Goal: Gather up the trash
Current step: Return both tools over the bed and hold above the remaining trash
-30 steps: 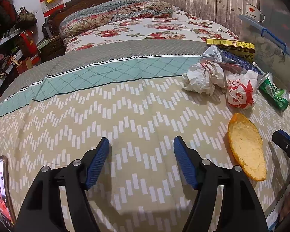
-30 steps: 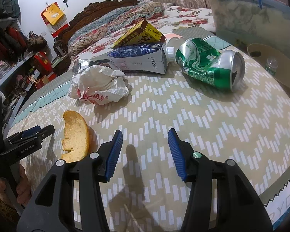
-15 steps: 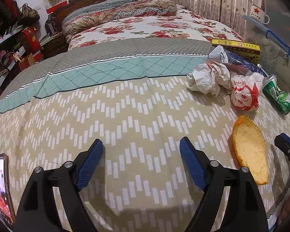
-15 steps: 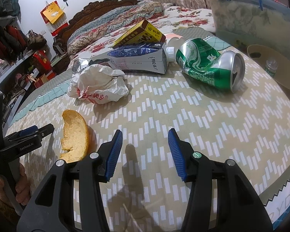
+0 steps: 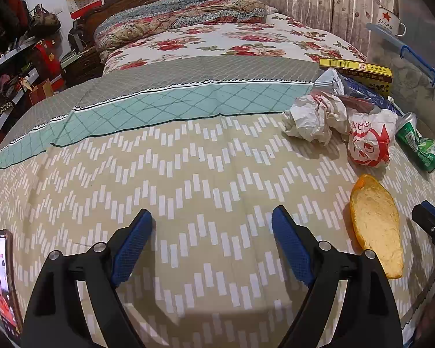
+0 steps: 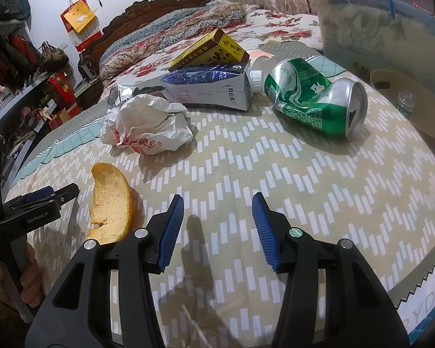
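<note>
Trash lies on the patterned bedspread (image 5: 206, 174). An orange peel (image 5: 375, 227) (image 6: 111, 203) lies nearest. Behind it are crumpled white wrappers (image 5: 313, 117) (image 6: 148, 124), a red-printed wrapper (image 5: 368, 142), a crushed green can (image 5: 417, 145) (image 6: 316, 104), a blue-and-white carton (image 6: 214, 88) and a yellow box (image 5: 356, 69) (image 6: 211, 47). My left gripper (image 5: 211, 217) is open and empty, left of the peel. My right gripper (image 6: 217, 203) is open and empty, right of the peel, short of the can.
A phone (image 5: 3, 278) lies at the left edge of the bed. A clear storage bin with a blue lid (image 6: 374, 26) stands at the right, with a tan bowl-shaped bin (image 6: 414, 104) holding a small bottle below it. Pillows and shelves are at the back.
My left gripper has drawn back slightly and tilted, so the trash sits a little farther right and lower in its view. The right gripper has barely moved.
</note>
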A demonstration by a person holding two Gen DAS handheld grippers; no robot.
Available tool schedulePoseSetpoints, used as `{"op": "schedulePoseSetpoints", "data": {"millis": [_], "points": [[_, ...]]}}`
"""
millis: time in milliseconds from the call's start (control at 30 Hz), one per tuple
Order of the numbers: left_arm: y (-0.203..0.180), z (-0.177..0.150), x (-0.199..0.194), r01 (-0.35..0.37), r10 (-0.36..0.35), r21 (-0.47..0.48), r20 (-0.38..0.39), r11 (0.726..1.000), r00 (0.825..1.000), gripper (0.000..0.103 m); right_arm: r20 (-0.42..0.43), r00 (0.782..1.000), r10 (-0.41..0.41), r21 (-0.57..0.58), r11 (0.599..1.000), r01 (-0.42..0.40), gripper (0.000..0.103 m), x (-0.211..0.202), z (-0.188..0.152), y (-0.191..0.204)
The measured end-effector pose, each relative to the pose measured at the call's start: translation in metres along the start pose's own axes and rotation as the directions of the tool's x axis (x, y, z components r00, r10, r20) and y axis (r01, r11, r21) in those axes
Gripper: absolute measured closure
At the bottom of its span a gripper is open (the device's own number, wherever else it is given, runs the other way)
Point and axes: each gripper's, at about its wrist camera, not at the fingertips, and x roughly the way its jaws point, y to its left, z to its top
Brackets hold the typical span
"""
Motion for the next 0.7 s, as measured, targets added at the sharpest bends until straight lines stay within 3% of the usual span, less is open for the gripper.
{"op": "schedulePoseSetpoints", "data": {"millis": [700], "points": [[0.0025, -0.0006, 0.0021, -0.004, 0.004, -0.008, -0.005, 1.0, 1.0, 0.019, -0.003, 1.0, -0.005, -0.01, 1.0, 0.005, 0.05, 0.0019, 0.0013, 0.0028]]}}
